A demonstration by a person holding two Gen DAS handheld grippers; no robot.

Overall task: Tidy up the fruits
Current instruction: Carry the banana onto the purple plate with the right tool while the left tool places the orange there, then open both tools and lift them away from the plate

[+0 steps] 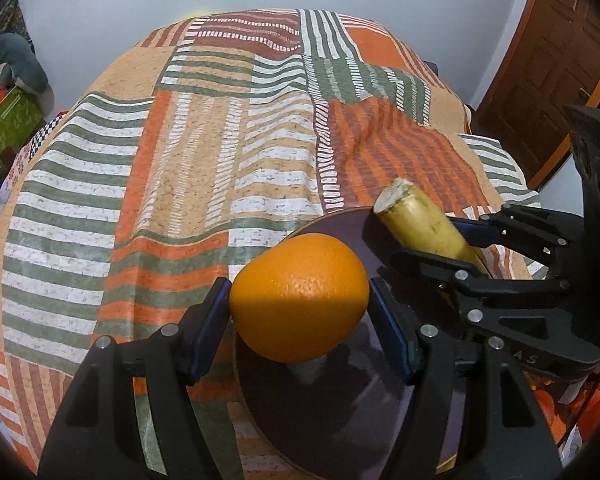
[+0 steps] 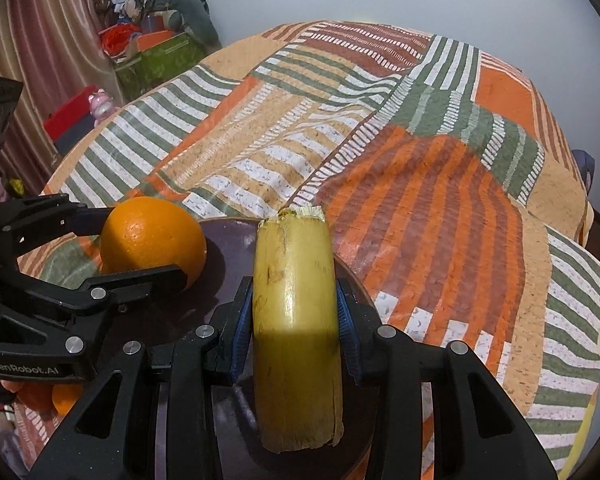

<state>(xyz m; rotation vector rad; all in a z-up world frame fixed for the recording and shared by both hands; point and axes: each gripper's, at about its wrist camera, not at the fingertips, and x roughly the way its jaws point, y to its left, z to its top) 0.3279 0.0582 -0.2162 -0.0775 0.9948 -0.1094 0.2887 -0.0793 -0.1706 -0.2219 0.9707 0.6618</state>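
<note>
Dark purple plate (image 1: 340, 408) lies on the striped bedspread (image 1: 180, 160); above it the left gripper (image 1: 300, 304) pinches the orange (image 1: 300, 296), and the right gripper (image 2: 296, 320) clamps the banana piece (image 2: 296, 320) alongside.

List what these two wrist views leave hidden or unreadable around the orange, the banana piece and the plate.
- Plate: left wrist view, the near rim runs under the left gripper and off the bottom edge.
- Orange: whether it touches the plate; its underside is hidden in both views.
- Banana piece: left wrist view, its back end is hidden behind the right gripper.
- Orange things: right wrist view, lower left, masked by the left gripper's body; unidentifiable.
</note>
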